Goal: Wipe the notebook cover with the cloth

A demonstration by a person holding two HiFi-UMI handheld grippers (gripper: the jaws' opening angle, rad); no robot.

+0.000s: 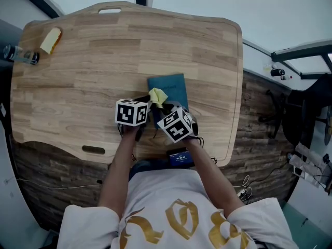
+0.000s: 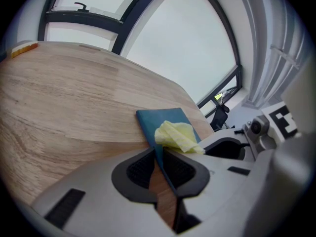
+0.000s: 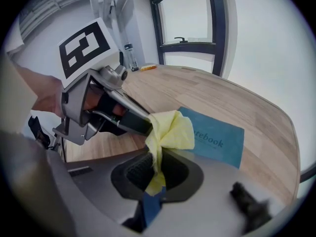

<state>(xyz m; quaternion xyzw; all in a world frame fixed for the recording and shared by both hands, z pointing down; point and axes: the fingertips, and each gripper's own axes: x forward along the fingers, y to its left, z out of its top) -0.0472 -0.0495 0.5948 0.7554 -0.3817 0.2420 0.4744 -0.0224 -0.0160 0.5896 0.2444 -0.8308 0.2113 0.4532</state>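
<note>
Two bare forearms (image 1: 120, 162) are reaching up from the bottom of the head view and meeting at frame centre, with both grippers angling downward. The left gripper (image 2: 159, 153) is clenching the near edge of the thin, flat teal notebook (image 3: 220, 140), which is lying at the centre of the pale wood-grain table (image 1: 72, 87). The right gripper (image 3: 156, 158) is pinching the soft, crumpled yellow cloth (image 3: 171, 130), which is resting on the notebook's lower-left area.
</note>
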